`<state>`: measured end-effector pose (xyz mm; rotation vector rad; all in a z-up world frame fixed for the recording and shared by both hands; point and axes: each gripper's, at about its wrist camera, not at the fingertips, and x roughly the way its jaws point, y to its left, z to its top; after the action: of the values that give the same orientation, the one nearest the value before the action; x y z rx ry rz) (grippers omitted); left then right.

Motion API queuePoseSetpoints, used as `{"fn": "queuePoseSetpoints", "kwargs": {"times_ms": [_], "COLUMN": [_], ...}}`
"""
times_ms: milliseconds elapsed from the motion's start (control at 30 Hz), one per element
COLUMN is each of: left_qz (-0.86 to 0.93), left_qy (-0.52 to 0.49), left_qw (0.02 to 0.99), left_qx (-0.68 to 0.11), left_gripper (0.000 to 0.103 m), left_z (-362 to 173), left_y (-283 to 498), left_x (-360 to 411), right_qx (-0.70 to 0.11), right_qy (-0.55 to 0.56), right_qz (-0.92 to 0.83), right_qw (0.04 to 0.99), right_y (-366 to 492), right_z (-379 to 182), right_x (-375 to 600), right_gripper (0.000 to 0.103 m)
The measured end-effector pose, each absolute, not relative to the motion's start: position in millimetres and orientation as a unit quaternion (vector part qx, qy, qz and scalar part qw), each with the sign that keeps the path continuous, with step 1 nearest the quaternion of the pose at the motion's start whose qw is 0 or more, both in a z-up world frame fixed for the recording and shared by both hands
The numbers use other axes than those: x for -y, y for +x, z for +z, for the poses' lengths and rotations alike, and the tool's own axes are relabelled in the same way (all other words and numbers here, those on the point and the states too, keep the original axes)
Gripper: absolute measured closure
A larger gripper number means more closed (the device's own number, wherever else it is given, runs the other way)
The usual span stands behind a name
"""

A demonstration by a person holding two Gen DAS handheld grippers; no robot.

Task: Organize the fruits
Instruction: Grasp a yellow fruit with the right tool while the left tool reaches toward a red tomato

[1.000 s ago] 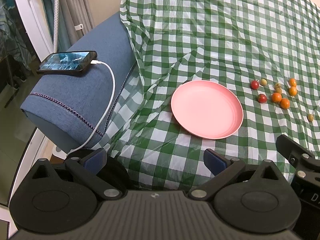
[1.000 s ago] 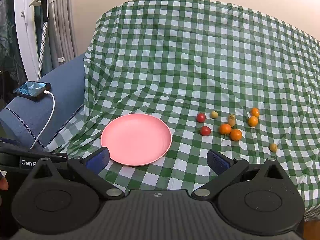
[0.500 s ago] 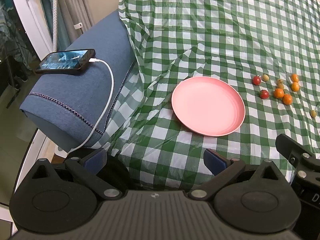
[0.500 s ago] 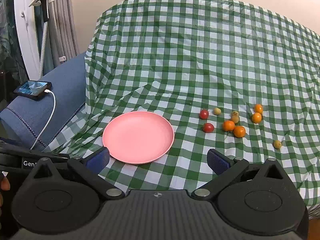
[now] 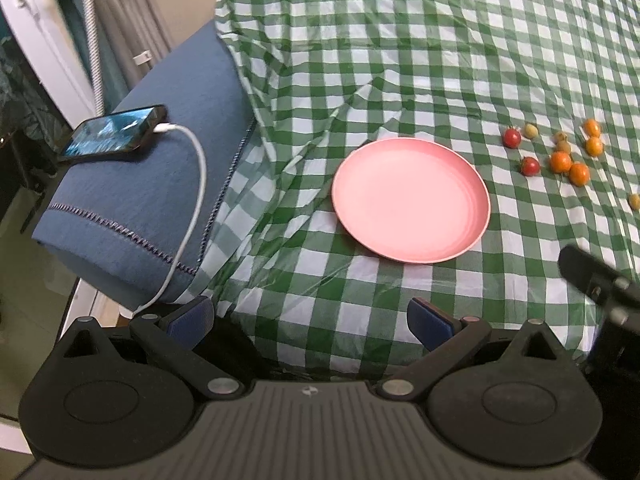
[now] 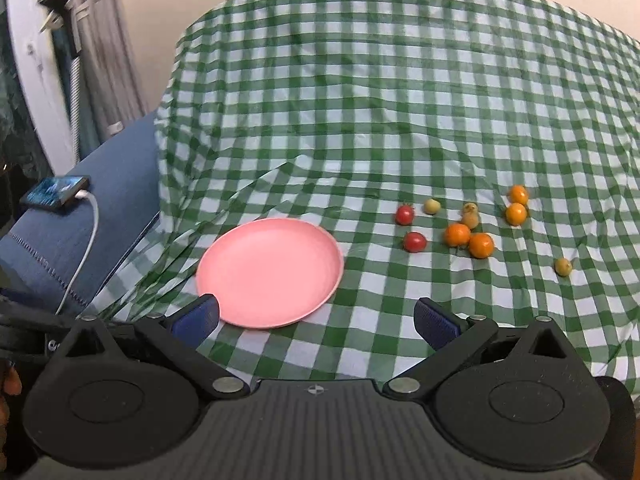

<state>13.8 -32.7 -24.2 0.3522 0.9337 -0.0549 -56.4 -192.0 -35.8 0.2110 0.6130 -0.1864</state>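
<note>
An empty pink plate [image 6: 270,278] lies on the green checked cloth; it also shows in the left wrist view [image 5: 410,198]. To its right lie several small fruits: two red tomatoes [image 6: 415,241], several orange ones [image 6: 481,245] and several yellow ones [image 6: 563,266]. The same cluster [image 5: 560,162] shows in the left wrist view. My right gripper [image 6: 316,318] is open and empty, near the plate's front edge. My left gripper [image 5: 310,320] is open and empty at the table's front left edge.
A blue cushioned armrest [image 5: 136,200] stands left of the table with a phone [image 5: 114,138] and a white charging cable [image 5: 192,216] on it. A white door frame and curtain [image 6: 80,60] stand behind. The right gripper's body [image 5: 600,280] shows in the left view.
Both grippers have moved forward and a little up. The plate and fruits look nearer in the right view. Nothing on the table has moved.
</note>
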Motion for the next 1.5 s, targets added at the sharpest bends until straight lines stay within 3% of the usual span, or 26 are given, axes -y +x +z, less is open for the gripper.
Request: {"fn": "queuePoseSetpoints", "kwargs": {"times_ms": [267, 633, 933, 1100, 1500], "left_qz": [-0.071, -0.125, -0.139, -0.149, -0.134], "left_qy": [0.191, 0.202, 0.194, 0.182, 0.153], "left_qw": [0.864, 0.849, 0.820, 0.809, 0.808], "left_qx": [-0.461, -0.472, -0.520, -0.538, -0.553], "left_gripper": [0.000, 0.000, 0.000, 0.000, 0.000], "left_z": [-34, -71, -139, -172, -196], "left_y": [37, 99, 179, 211, 237], "left_x": [82, 207, 295, 317, 334], "right_qx": [-0.259, -0.262, -0.343, -0.360, -0.352], "right_qy": [0.183, 0.183, 0.198, 0.168, 0.165], "right_qz": [-0.175, -0.335, -0.383, -0.399, -0.403], "right_qw": [0.932, 0.886, 0.834, 0.827, 0.829], "right_y": [-65, -52, 20, 46, 50], "right_z": [-60, -102, -174, -210, -201], "right_x": [255, 399, 501, 513, 511], "right_gripper": [0.000, 0.000, 0.001, 0.001, 0.001]}}
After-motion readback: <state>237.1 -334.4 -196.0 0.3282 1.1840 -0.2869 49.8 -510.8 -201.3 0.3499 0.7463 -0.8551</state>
